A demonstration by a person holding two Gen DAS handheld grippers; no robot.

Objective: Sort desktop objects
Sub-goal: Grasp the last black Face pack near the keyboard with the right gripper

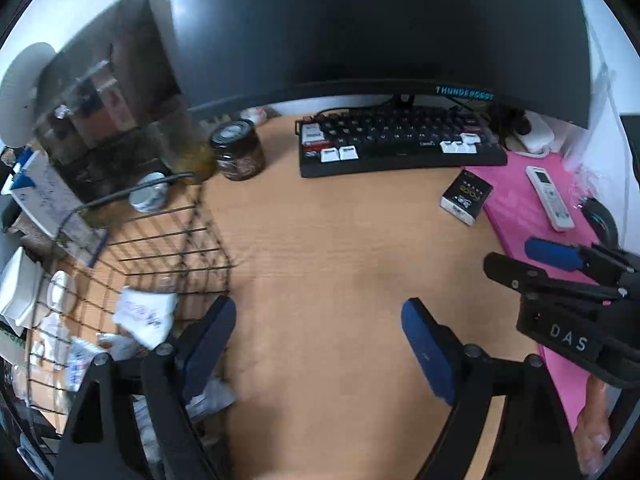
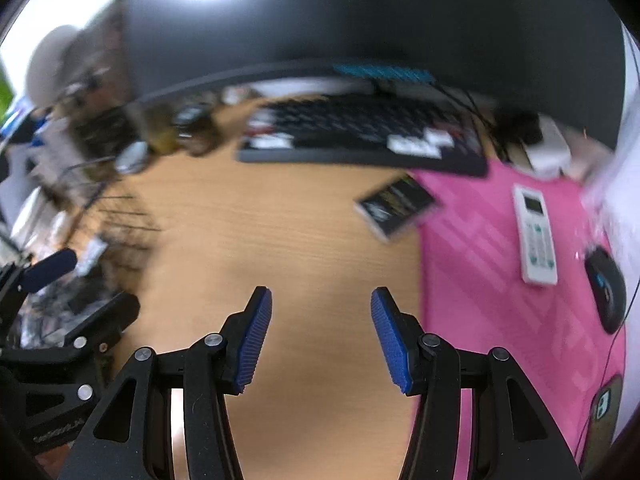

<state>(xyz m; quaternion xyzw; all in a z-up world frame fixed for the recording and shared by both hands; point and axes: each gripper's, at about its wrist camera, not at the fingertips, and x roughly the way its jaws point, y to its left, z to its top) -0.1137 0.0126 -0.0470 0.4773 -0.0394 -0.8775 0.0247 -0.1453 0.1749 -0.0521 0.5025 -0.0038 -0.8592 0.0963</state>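
My left gripper (image 1: 318,328) is open and empty over the bare wooden desk, its left finger beside a black wire basket (image 1: 168,240) that holds white packets (image 1: 144,316). My right gripper (image 2: 320,320) is open and empty above the desk, left of the pink mat (image 2: 500,280). It also shows in the left wrist view (image 1: 532,258) at the right. A black and white box (image 1: 466,196) lies at the mat's near-left corner, also in the right wrist view (image 2: 396,204). A white remote (image 2: 536,240) and a black mouse (image 2: 606,288) lie on the mat.
A black keyboard (image 1: 400,144) sits under a dark monitor (image 1: 380,28). A dark glass jar (image 1: 238,150) and a small tin (image 1: 150,196) stand behind the basket. Boxes and papers (image 1: 44,196) crowd the left. A phone (image 2: 604,404) lies at the mat's near right.
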